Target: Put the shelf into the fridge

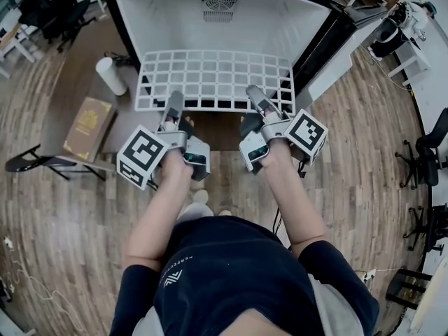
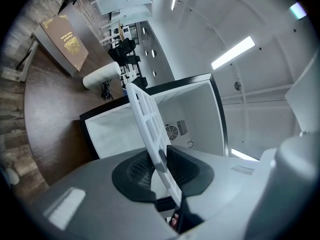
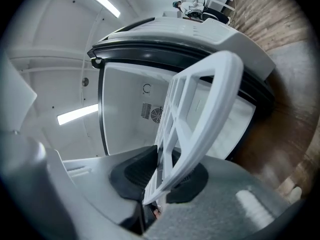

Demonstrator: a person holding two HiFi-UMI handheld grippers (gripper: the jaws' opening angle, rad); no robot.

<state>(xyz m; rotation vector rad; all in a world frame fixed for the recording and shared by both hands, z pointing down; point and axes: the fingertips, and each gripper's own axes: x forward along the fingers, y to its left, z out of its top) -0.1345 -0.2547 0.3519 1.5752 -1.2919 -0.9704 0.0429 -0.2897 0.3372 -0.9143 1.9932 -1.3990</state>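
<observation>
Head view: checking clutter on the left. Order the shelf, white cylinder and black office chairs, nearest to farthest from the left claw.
1. shelf: held in the left claw.
2. white cylinder: on the table, ahead-left.
3. black office chairs: far upper left.

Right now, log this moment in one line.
left gripper: shut on shelf | right gripper: shut on shelf | shelf: held at open fridge

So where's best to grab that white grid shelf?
Its near edge, toward both ends, coming from the person's side, as the left gripper and right gripper do. The shelf is flat and thin, so jaws pinch it, leaving the far edge free to enter the fridge.
</observation>
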